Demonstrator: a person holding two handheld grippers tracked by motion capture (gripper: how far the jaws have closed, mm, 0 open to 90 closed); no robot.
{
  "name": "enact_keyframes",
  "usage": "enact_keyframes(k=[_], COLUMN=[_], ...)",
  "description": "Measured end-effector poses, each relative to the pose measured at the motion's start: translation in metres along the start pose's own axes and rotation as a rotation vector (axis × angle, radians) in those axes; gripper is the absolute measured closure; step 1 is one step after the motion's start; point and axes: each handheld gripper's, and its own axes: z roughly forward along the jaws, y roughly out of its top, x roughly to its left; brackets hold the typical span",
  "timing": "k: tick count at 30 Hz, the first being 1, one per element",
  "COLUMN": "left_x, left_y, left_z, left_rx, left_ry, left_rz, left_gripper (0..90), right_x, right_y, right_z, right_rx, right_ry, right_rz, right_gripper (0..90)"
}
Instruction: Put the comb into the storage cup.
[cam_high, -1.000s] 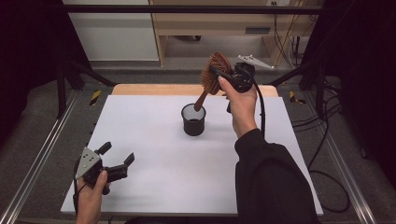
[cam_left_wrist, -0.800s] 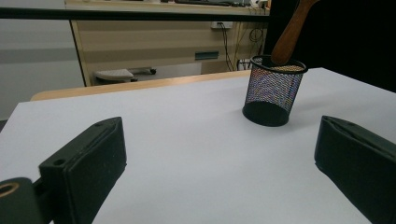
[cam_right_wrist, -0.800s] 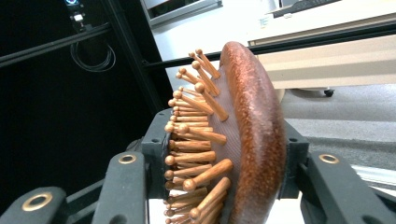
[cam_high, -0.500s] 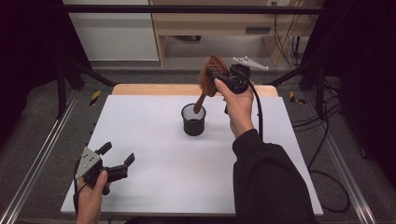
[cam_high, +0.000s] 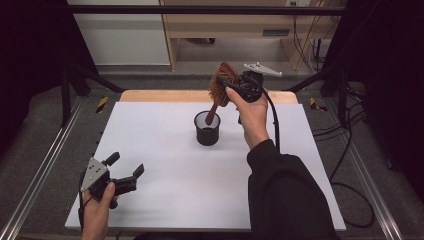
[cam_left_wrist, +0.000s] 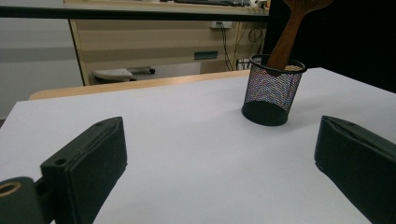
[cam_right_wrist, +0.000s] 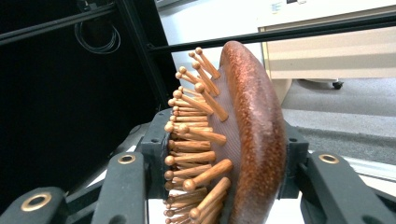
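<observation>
**A:** So the right gripper (cam_high: 236, 86) is clamped on the head of the wooden hairbrush (cam_high: 223, 85), one pad on the pins, one on the back. Guessing it grips the head so the handle can go down into the mesh cup (cam_high: 207, 129)?

**B:** Yeah, handle's already inside, cup sits toward the far edge of the table (cam_high: 150, 150). Brush is reddish-brown, ball-tipped pins. Left gripper (cam_high: 122, 172) just idles spread wide near the front-left corner, holding nothing.

hairbrush (cam_left_wrist: 290, 35) head cut off by top edge in left gripper view; handle end hidden inside mesh cup (cam_left_wrist: 272, 89).
</observation>
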Motion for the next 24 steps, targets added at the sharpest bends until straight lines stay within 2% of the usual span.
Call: enact_keyframes(k=[14, 24], left_x=[0.0001, 0.0004], left_y=[0.0001, 0.0003], left_z=[-0.0001, -0.0002], left_rx=[-0.002, -0.004], left_ry=[-0.002, -0.002], left_rz=[0.000, -0.001], left_gripper=[2.7, 2.6], right_x=[0.0028, 0.0058], right_y=[-0.0039, -0.0099], right_z=[0.0038, 0.0092], right_rx=[0.026, 0.040], right_ry=[0.005, 0.008], right_rz=[-0.033, -0.035], right_gripper=[50.9, 50.9])
